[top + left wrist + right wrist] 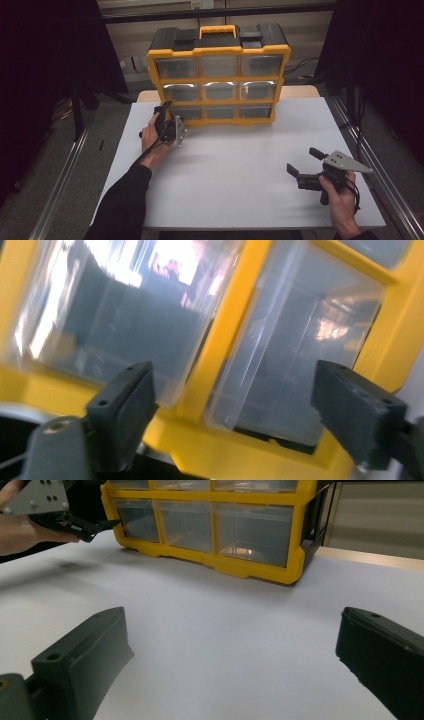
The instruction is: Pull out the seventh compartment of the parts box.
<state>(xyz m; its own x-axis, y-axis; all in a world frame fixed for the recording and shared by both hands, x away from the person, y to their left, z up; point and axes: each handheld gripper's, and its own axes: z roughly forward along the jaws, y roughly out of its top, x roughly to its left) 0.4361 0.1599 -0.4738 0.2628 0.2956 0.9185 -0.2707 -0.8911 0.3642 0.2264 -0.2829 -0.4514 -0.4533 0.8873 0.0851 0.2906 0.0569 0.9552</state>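
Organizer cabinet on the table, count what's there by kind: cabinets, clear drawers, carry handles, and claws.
Organizer cabinet: 1
Clear drawers: 9
Carry handle: 1
Claws: 2, left claw, right claw
Total: 13

Left gripper (235, 415) tilted, right up against the yellow organizer frame (222, 340). Jaws apart, nothing pinched. Clear drawer (295, 345) at 1 o'clock sits slightly pulled out, its lower edge between the jaws; second clear drawer (115, 315) at 11 o'clock.
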